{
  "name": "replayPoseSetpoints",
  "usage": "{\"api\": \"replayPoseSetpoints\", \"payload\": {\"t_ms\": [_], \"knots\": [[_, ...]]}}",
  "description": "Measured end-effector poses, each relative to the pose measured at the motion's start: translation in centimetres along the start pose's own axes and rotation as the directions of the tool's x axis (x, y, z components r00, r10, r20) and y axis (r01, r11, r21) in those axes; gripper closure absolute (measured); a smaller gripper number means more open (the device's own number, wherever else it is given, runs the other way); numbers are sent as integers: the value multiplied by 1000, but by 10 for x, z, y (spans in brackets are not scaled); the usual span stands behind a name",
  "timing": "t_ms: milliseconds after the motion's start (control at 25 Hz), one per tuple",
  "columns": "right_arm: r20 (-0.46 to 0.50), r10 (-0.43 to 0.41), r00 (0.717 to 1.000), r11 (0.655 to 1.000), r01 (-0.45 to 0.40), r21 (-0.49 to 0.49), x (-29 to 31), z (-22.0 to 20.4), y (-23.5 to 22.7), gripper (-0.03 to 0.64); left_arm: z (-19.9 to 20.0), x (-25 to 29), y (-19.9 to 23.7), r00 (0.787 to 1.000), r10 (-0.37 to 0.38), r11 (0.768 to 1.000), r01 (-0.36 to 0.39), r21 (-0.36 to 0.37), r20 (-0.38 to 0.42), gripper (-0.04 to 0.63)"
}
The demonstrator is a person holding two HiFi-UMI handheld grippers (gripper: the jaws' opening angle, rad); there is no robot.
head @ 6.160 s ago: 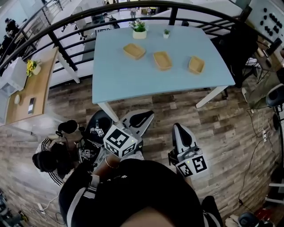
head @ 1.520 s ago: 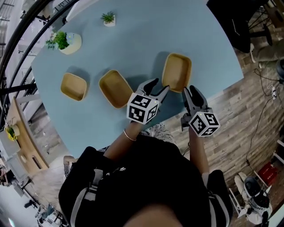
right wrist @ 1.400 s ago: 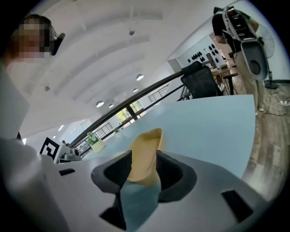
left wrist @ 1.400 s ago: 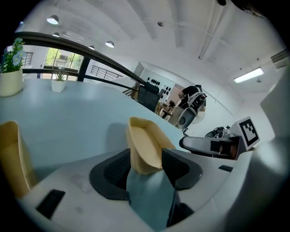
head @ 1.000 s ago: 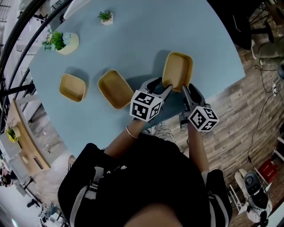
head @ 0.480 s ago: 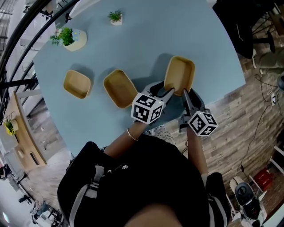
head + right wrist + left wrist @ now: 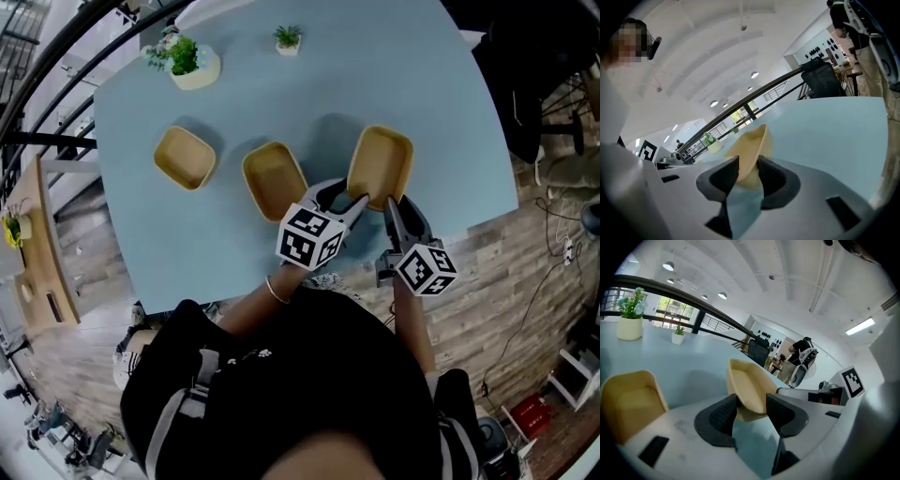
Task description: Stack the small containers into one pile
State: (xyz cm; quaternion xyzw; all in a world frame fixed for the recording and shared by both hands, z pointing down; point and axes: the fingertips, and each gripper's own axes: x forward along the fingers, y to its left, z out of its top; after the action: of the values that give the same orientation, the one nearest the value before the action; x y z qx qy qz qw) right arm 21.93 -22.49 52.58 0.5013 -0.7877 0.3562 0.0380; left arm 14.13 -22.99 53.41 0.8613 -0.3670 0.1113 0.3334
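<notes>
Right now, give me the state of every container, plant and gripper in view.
Held container: tilted, rim gripped by both grippers.
Middle container: upright on the table, empty, unstacked.
Left container: upright, empty, unstacked.
Big potted plant: upright.
Small potted plant: upright.
Left gripper: jaws have just been closing, shut on the held container.
Right gripper: jaws shut on the held container.
</notes>
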Motion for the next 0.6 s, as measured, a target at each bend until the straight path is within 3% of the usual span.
{"api": "replayPoseSetpoints", "payload": {"t_ms": [320, 600], "knots": [[-54, 109, 993, 991, -113, -71, 28, -1, 41, 488, 8, -39, 28, 990, 106, 993, -100, -62, 89, 417], [-129, 225, 966, 964, -240, -116, 57, -8, 83, 488, 16, -80, 55, 961, 225, 973, -212, -96, 163, 417]]}}
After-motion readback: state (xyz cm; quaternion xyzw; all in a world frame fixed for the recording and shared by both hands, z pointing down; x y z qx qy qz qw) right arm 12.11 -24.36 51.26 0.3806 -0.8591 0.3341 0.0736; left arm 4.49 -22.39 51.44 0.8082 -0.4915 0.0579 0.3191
